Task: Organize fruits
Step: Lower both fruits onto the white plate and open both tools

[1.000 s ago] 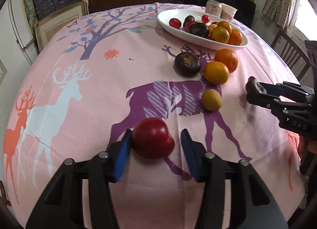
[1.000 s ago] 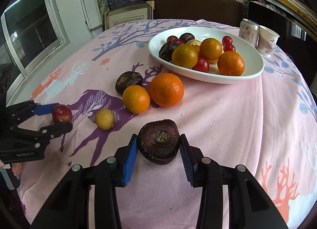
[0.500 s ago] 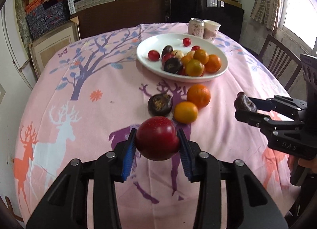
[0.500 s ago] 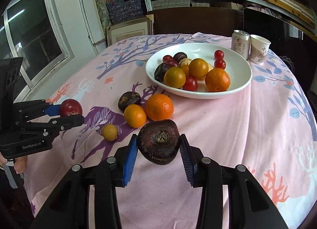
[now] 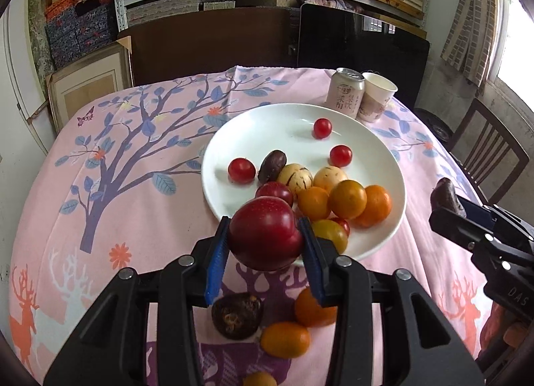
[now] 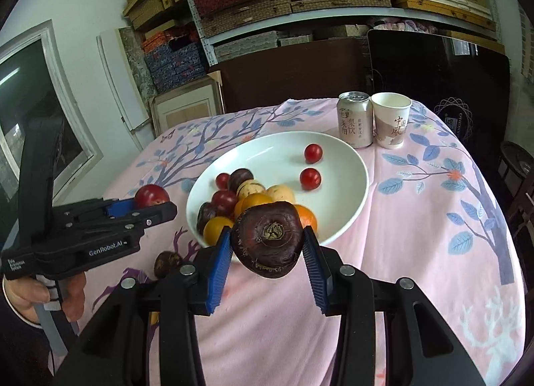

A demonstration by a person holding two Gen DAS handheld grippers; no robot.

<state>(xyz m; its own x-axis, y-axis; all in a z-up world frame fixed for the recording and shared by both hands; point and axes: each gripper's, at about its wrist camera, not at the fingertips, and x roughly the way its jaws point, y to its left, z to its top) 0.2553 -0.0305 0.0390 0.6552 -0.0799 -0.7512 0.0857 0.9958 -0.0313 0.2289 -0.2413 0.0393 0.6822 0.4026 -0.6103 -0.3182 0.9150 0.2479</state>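
Now, through my left wrist view, my left gripper (image 5: 266, 245) is clamped on a red plum (image 5: 265, 233), both blue pads pressed against its sides at a fairly narrow spread. The plum hangs above the near rim of the white plate (image 5: 267, 125), which carries cherry tomatoes, oranges and pale speckled fruits. Below my fingers, on the pink tablecloth (image 5: 140, 212), lie a dark round fruit (image 5: 237, 316) and two oranges. At the right edge my right gripper (image 5: 449, 204) shows side-on with a dark fruit at its tip.

From my right wrist view, my right gripper (image 6: 268, 254) pinches a dark purple mangosteen (image 6: 268, 239), pads tight on both flanks, in front of the plate's (image 6: 347, 169) near rim. To the left, my left hand (image 6: 40, 292) holds the other gripper (image 6: 147, 204), closed on the plum (image 6: 151, 195) beside the plate. A can (image 6: 355, 119) and paper cup (image 6: 391, 119) stand behind the plate.
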